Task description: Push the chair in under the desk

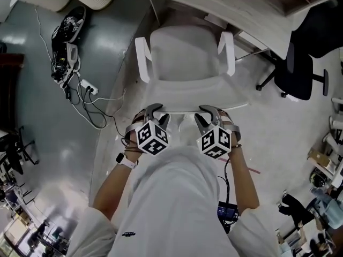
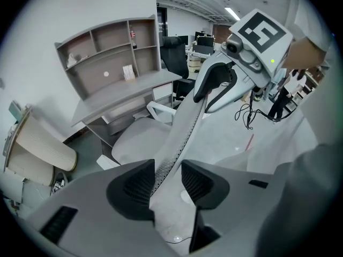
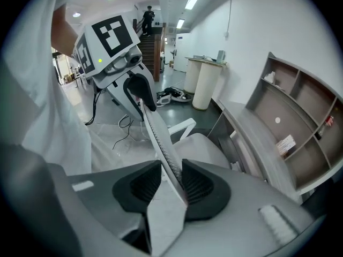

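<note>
Chair (image 1: pixel 185 58): white, stands facing the desk (image 1: pixel 214 4), front of seat at the desk's edge, most of the seat and both armrests (image 1: pixel 142 58) out in the open floor space. Person stands behind it, both grippers set on the top rim of the backrest (image 1: pixel 185 94). Left gripper (image 1: pixel 157 113): fingers (image 2: pixel 136 189) moderately apart and straddling the mesh rim; the rim lies against one pad, a gap shows at the other, so no clamp. Right gripper (image 1: pixel 208 113): fingers (image 3: pixel 201 189) likewise apart with the rim running between them, rim against one pad, clear gap at the other. The two grippers sit near each other, either side of the rim's middle. Shelf (image 2: pixel 107 58) on the desk, open compartments: one lower compartment holds a small white card (image 2: pixel 128 72) standing upright; the upper end compartment holds a small object (image 2: pixel 132 35), too small to identify. Black chair (image 1: pixel 300 63) at the desk's right end. Power strip (image 1: pixel 88 87) with tangled cables on the floor to the left.
</note>
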`<action>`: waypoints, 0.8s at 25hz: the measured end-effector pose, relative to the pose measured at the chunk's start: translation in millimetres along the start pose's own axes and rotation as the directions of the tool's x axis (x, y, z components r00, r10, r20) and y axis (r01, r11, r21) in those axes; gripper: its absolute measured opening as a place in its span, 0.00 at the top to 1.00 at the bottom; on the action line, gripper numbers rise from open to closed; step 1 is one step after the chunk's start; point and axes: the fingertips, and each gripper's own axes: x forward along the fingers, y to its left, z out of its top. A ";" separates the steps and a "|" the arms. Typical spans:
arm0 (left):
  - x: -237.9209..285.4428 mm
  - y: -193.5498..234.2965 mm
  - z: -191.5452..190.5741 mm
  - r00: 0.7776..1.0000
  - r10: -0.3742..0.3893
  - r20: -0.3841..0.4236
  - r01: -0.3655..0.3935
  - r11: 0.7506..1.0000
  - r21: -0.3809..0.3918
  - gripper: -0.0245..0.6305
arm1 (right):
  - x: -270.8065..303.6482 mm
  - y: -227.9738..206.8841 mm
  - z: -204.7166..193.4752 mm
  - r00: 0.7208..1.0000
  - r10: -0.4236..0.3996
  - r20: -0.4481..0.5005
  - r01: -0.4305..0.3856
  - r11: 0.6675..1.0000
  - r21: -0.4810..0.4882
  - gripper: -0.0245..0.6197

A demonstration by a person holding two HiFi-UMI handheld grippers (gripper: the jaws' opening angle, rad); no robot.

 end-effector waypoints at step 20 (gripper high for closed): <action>8.3 58.7 9.9 0.999 -0.036 -0.014 0.037 0.998 0.057 0.70 | 22.6 -28.5 34.3 1.000 -0.021 0.011 0.020 0.993 0.120 0.76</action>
